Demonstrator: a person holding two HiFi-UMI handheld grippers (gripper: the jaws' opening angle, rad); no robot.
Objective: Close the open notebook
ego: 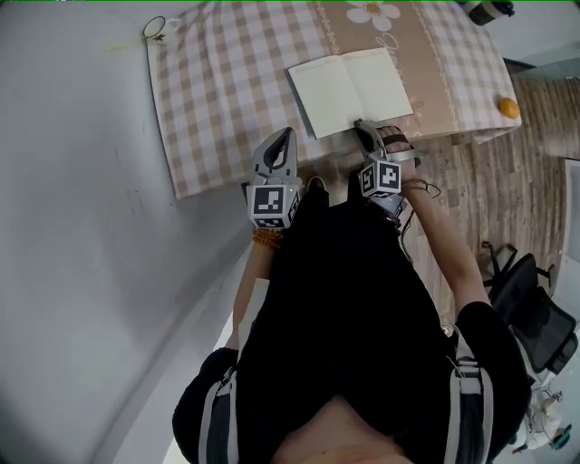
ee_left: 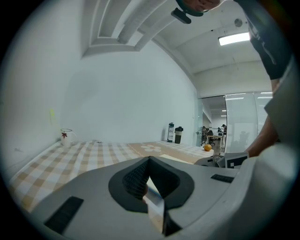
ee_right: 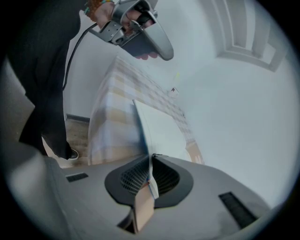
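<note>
The open notebook [ego: 349, 86] lies flat with pale blank pages on the checked tablecloth [ego: 227, 100], close to the table's near edge. My right gripper [ego: 367, 125] sits at the near edge of its right-hand page. In the right gripper view the jaws [ee_right: 151, 157] are shut on that thin edge, and the notebook [ee_right: 157, 129] runs away from them, tilted. My left gripper [ego: 289, 132] hovers at the table's near edge, just left of the notebook and apart from it. Its jaws [ee_left: 149, 159] meet at the tips with nothing between them.
A white cup [ego: 156, 27] stands at the far left corner. An orange [ego: 508, 108] sits at the right edge and dark bottles [ego: 489, 9] at the far right. A wall runs along the left. An office chair [ego: 535, 308] stands on the wooden floor at right.
</note>
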